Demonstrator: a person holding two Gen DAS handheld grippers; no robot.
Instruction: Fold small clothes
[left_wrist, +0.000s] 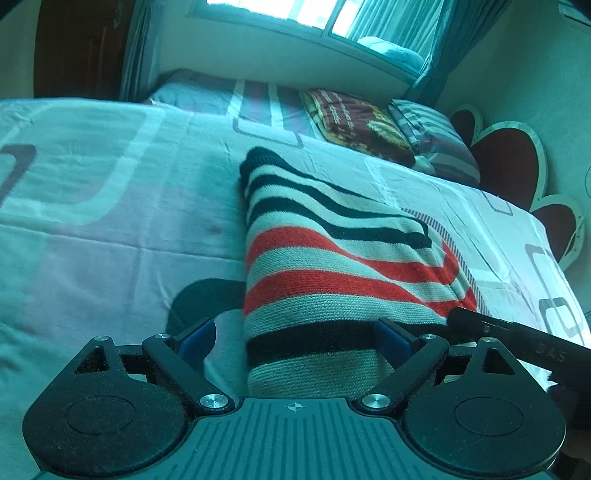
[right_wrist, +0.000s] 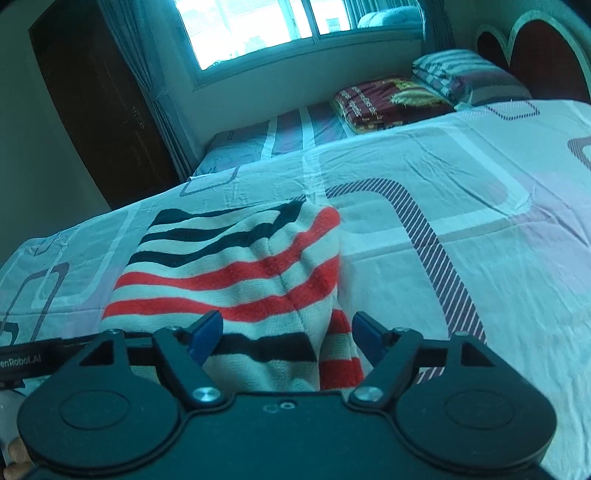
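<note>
striped sweater (left_wrist: 332, 258) — near edge hidden | fingers (right_wrist: 207, 334) apart, pad tips cut off

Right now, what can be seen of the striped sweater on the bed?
The striped sweater is a knit garment with cream, black and red bands, black towards the far end and red nearer the cameras. It lies folded into a long narrow bundle on the patterned bedsheet, with a fold ridge running along its length. Its near end sits between the open blue pads of the left gripper and the right gripper; neither visibly clamps it.
</note>
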